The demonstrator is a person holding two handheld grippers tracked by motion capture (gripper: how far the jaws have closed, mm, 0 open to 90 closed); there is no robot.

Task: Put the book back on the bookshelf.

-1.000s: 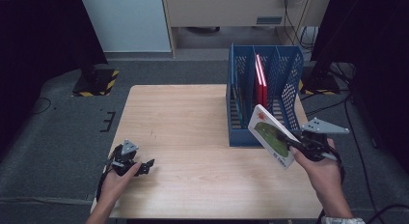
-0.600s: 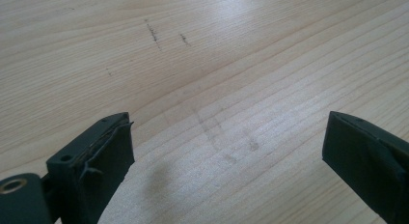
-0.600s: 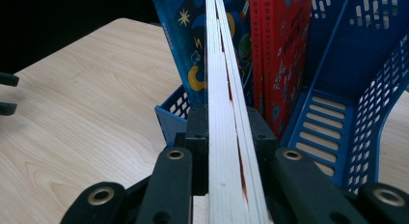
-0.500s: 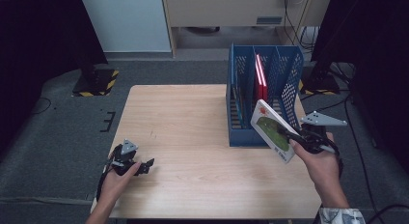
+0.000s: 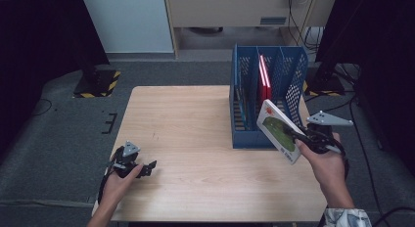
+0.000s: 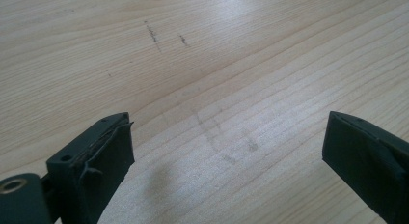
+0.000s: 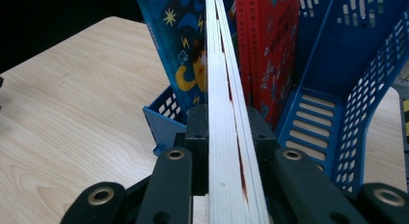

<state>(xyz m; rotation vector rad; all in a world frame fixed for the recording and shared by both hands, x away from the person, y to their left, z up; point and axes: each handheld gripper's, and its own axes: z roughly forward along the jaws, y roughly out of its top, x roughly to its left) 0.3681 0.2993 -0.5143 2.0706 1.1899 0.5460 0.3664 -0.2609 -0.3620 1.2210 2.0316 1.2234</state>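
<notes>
Black right tongs (image 5: 299,137) stay clenched on your green-covered book (image 5: 279,132), now lifted slightly nearer the blue file rack (image 5: 249,136), just in front of its right compartment. Your left tongs (image 5: 147,168) rest released on the bench (image 5: 195,119), unmoved.

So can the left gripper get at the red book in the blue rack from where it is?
Probably not: the left gripper rests open at the table's near left, while the red book stands in the blue rack across it.
</notes>
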